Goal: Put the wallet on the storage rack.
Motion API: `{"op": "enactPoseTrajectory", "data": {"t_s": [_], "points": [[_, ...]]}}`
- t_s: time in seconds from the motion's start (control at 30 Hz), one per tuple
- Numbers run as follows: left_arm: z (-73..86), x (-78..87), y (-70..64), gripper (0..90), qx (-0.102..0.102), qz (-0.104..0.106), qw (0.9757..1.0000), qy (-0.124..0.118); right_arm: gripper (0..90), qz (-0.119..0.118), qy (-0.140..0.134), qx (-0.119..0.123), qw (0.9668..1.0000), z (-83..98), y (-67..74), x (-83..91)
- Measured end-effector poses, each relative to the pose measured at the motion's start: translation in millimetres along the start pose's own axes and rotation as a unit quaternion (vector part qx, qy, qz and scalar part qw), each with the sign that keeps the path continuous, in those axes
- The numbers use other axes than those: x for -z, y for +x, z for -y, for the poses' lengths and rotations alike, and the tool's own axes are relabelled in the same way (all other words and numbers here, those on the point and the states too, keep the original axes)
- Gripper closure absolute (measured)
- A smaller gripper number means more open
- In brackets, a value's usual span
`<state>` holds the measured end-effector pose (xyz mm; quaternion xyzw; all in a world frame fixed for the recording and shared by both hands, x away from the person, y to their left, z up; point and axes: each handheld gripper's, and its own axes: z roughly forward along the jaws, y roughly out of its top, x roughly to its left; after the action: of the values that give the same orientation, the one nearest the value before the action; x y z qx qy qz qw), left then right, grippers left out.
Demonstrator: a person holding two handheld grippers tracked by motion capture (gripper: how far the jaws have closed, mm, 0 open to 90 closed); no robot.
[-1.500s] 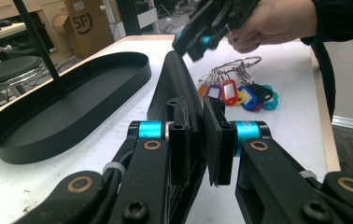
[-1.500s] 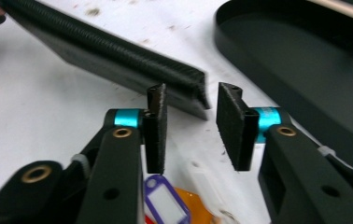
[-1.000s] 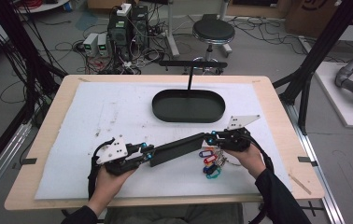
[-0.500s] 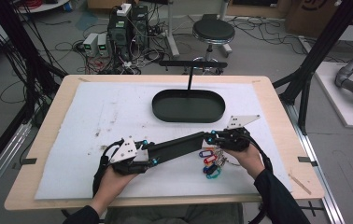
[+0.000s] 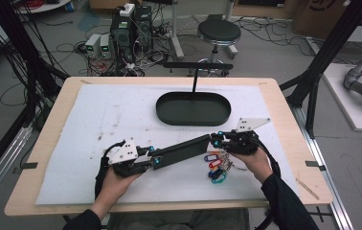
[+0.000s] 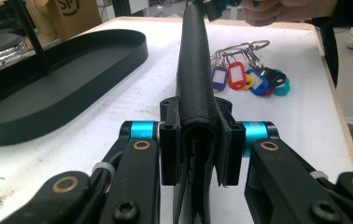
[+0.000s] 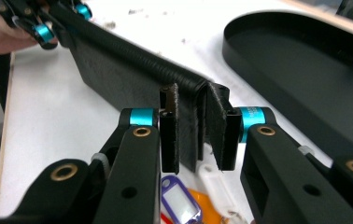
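A long black leather pouch (image 5: pixel 181 151) hangs in the air between my two grippers, just above the white mat. My left gripper (image 5: pixel 154 158) is shut on its left end. In the left gripper view both pads (image 6: pixel 170 140) press the folded edge of the pouch (image 6: pixel 194 70), and these jaws have just been closing. My right gripper (image 5: pixel 217 139) holds the other end. Its jaws have just been opening a little, with the pouch (image 7: pixel 132 60) still touching the pads (image 7: pixel 170 135). A bunch of keys with coloured tags (image 5: pixel 217 165) lies under the right end.
A black oval tray (image 5: pixel 193 120) stands at the back middle of the mat, with a black T-shaped stand behind it. The table's front edge runs close below both hands.
My left gripper has edged slightly to the right at the pouch's end. The right hand, the pouch and the keys have stayed in place.
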<state>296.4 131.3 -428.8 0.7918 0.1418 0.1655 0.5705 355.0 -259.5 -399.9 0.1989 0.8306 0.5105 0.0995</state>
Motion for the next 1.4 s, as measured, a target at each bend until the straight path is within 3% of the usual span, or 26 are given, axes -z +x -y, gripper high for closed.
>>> {"op": "enactPoseTrajectory", "data": {"t_s": [0.3,0.5,0.63,0.77,0.8,0.83,0.87,0.97,1.07,1.13,1.4], "points": [[-12.8,4.2,4.8,74.6,-0.011,-0.007,0.9998,-0.017,62.2,0.032,-0.030,-0.020,0.9988,1.2,-6.8,16.6],[-24.5,5.0,13.3,74.7,-0.015,-0.014,0.9996,-0.022,52.8,0.066,-0.057,-0.041,0.9953,4.0,-14.0,34.6],[-34.8,0.0,21.2,74.7,-0.019,-0.019,0.9993,-0.026,41.5,0.101,-0.078,-0.065,0.9897,7.8,-20.9,47.8],[-44.7,-7.6,31.3,74.7,-0.020,-0.025,0.9990,-0.032,36.4,0.136,-0.100,-0.092,0.9814,13.8,-28.4,61.9],[-44.7,-7.6,31.3,74.7,-0.020,-0.025,0.9990,-0.032,36.4,0.136,-0.100,-0.092,0.9814,13.8,-28.4,61.9],[-47.8,-10.4,34.2,74.7,-0.021,-0.026,0.9989,-0.033,35.6,0.143,-0.105,-0.096,0.9794,15.7,-30.3,65.0],[-50.2,-12.8,36.4,74.7,-0.021,-0.029,0.9988,-0.033,34.4,0.161,-0.113,-0.110,0.9743,20.3,-34.0,71.2],[-58.4,-22.5,45.0,74.7,-0.025,-0.031,0.9988,-0.031,33.8,0.178,-0.120,-0.122,0.9691,25.7,-39.2,77.3],[-61.5,-27.6,49.1,74.7,-0.027,-0.032,0.9987,-0.030,33.7,0.185,-0.122,-0.126,0.9669,28.0,-41.3,80.0],[-65.2,-34.4,55.6,74.7,-0.025,-0.034,0.9987,-0.028,33.7,0.195,-0.128,-0.132,0.9635,30.4,-43.6,84.2],[-71.8,-48.1,70.0,74.7,-0.022,-0.041,0.9987,-0.024,33.7,0.207,-0.134,-0.138,0.9593,32.5,-45.8,88.7]]}}
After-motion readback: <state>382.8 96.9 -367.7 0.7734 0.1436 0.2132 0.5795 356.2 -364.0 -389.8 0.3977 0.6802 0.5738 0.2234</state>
